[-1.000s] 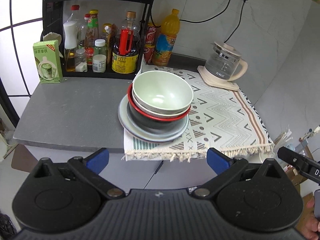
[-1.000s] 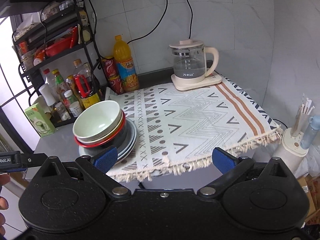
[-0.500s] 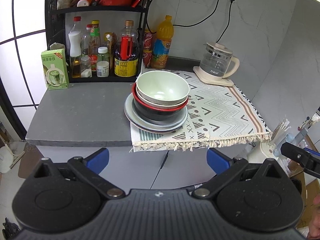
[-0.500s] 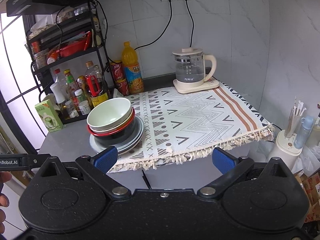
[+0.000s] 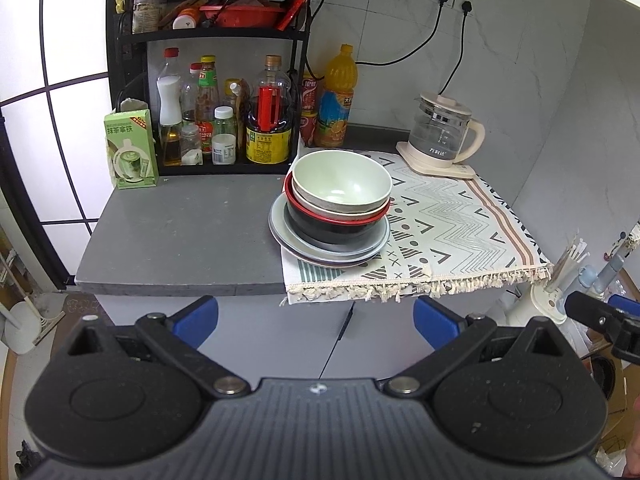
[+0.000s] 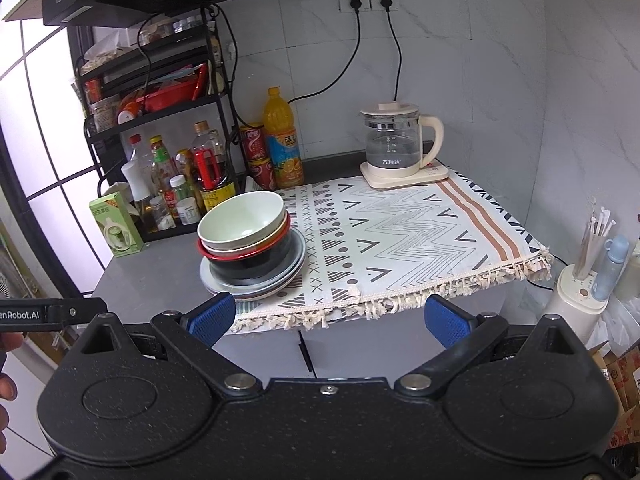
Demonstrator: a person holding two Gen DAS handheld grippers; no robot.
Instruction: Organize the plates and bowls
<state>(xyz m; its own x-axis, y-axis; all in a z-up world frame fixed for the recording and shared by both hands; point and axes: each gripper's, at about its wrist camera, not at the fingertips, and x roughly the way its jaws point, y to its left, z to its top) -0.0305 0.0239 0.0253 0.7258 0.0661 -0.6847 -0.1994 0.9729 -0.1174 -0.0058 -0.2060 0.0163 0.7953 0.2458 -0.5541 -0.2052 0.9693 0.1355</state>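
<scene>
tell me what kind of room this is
Most likely a home kitchen corner. A black rack holds sauce and oil bottles, a glass electric kettle sits plugged in by the tiled wall, and stacked bowls rest on plates on the grey counter.

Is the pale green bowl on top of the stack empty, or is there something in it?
Empty. The pale green bowl sits upright atop the stack, and its bare inside shows only a glare spot in both wrist views.
</scene>
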